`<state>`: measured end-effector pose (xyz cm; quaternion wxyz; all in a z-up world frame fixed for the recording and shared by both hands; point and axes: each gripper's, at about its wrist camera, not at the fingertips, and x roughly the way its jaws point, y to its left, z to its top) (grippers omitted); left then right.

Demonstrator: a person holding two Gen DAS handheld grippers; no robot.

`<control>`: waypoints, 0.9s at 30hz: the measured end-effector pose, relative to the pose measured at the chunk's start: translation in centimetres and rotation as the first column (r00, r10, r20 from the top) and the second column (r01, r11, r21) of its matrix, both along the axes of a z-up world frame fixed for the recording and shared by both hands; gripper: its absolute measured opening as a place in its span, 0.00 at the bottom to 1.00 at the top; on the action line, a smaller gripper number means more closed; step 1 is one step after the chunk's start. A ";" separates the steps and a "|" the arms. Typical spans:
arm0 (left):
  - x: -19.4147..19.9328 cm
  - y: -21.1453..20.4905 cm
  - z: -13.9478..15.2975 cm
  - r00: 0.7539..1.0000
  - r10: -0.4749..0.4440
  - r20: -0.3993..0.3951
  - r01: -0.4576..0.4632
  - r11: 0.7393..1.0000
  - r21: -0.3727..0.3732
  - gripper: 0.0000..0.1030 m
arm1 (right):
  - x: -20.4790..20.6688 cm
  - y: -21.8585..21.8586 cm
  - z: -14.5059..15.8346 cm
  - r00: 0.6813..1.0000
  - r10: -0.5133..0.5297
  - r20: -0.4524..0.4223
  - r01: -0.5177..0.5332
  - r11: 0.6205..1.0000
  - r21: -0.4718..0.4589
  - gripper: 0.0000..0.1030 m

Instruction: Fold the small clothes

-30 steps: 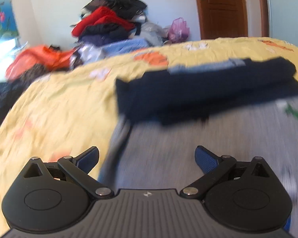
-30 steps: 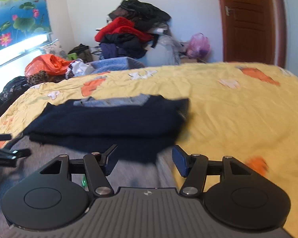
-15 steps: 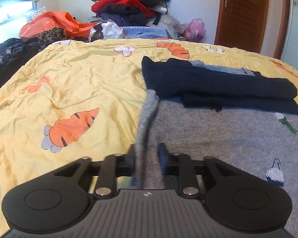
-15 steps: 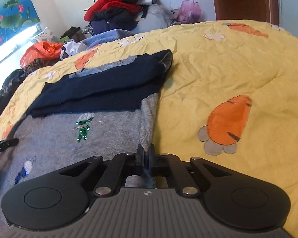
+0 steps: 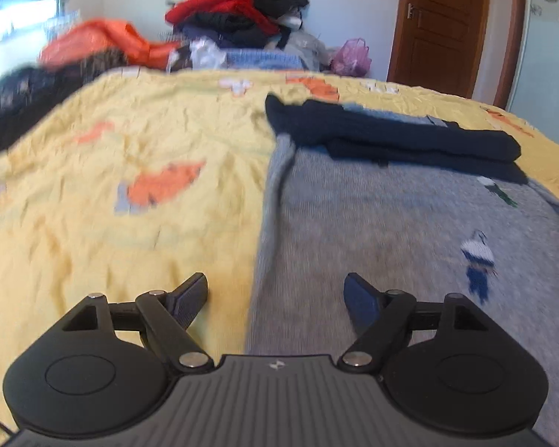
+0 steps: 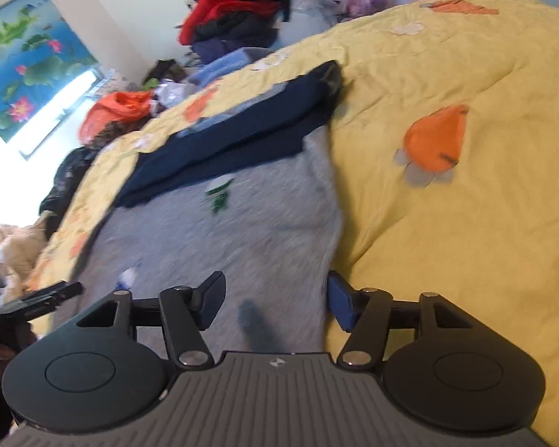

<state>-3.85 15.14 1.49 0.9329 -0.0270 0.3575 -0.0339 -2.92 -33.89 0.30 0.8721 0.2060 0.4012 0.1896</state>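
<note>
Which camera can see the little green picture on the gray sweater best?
The right wrist view. There the green picture sits near the middle of the gray sweater, fairly large though blurred. In the left wrist view it is only a small mark far off near the sweater's right edge.

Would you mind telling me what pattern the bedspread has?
Yellow bedspread with orange carrot prints, clearest in the right wrist view.

Yellow bedspread (image 5: pixel 138 141); seemingly wooden door (image 5: pixel 439 26)
</note>
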 end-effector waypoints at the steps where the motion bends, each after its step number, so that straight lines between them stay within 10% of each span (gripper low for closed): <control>1: -0.7 0.2 -0.2 1.000 0.000 0.012 0.000 1.000 -0.010 0.77 | -0.6 0.4 0.0 1.000 0.017 -0.003 -0.017 1.000 -0.008 0.42; 2: -1.2 0.2 -0.2 1.000 -0.009 0.015 0.009 1.000 -0.003 0.74 | -0.8 0.8 0.0 0.999 0.028 -0.016 -0.029 0.999 -0.031 0.14; 4: -1.7 0.3 0.0 1.000 0.005 0.027 -0.005 1.000 0.029 0.27 | -1.4 1.0 0.0 0.999 0.031 -0.007 -0.032 0.998 -0.059 0.13; 6: -1.7 0.9 0.3 1.000 0.015 0.016 -0.015 1.000 0.025 0.07 | -1.8 0.8 0.4 1.000 0.013 0.020 -0.011 0.993 -0.115 0.12; 12: -2.5 1.4 0.2 0.998 0.044 0.039 -0.048 0.994 0.099 0.06 | -3.0 -1.5 0.1 0.998 -0.060 0.033 0.065 0.983 -0.172 0.11; 15: -3.5 1.5 0.7 1.000 0.015 0.022 -0.015 1.000 0.008 0.08 | -3.9 -2.0 0.2 0.998 -0.068 0.001 0.068 0.996 -0.065 0.30; 17: -4.6 1.6 0.6 1.000 -0.029 -0.007 0.028 0.996 -0.088 0.20 | -4.8 -2.2 0.4 0.999 -0.032 -0.023 0.032 0.999 -0.012 0.57; 19: -5.8 2.0 0.4 0.998 -0.058 -0.024 0.053 0.982 -0.179 0.63 | -5.7 -2.6 0.2 0.998 0.008 -0.067 -0.006 0.999 0.035 0.57; 21: -6.8 2.4 0.2 0.996 -0.084 -0.029 0.073 0.958 -0.277 0.69 | -6.5 -3.3 0.1 0.993 0.033 -0.115 -0.022 0.995 0.100 0.56; 24: -7.4 2.6 -0.1 0.993 -0.107 -0.048 0.081 0.924 -0.374 0.64 | -7.4 -4.4 -0.8 0.977 0.052 -0.206 -0.004 0.974 0.229 0.44; 27: -6.7 2.4 -0.5 0.991 -0.095 -0.094 0.062 0.948 -0.312 0.06 | -8.0 -4.0 -1.8 0.965 0.056 -0.255 -0.001 0.977 0.214 0.09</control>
